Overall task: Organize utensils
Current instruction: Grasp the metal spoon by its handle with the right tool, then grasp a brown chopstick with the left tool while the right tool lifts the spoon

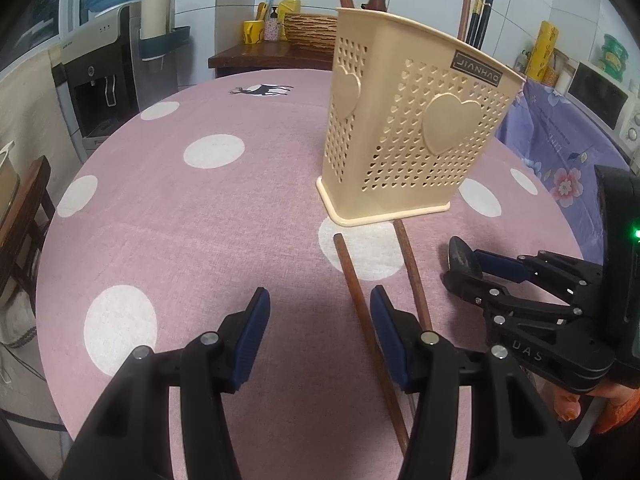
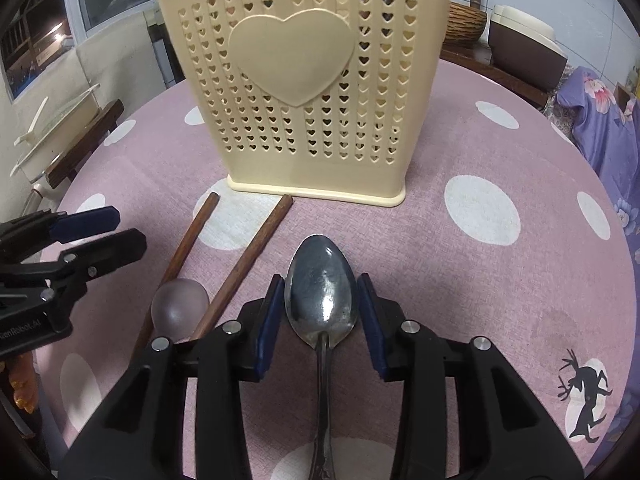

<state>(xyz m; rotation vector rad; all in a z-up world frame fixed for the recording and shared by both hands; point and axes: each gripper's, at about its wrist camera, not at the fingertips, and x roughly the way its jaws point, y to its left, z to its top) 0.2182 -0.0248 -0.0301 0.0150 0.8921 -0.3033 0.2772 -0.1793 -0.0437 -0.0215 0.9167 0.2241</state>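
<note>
A cream perforated utensil holder with heart shapes stands upright on the pink dotted table; it also shows in the right wrist view. Some utensils stand in it. Two brown wooden handles lie in front of it, also in the right wrist view, one ending in a translucent spoon bowl. My right gripper stands around the bowl of a metal spoon, pads close on both sides; I cannot tell whether they grip it. My left gripper is open and empty over the table, beside one wooden handle.
The round table has a pink cloth with white dots. A water dispenser stands far left, a wooden shelf with a woven basket behind, a microwave far right. A chair stands at the table's left edge.
</note>
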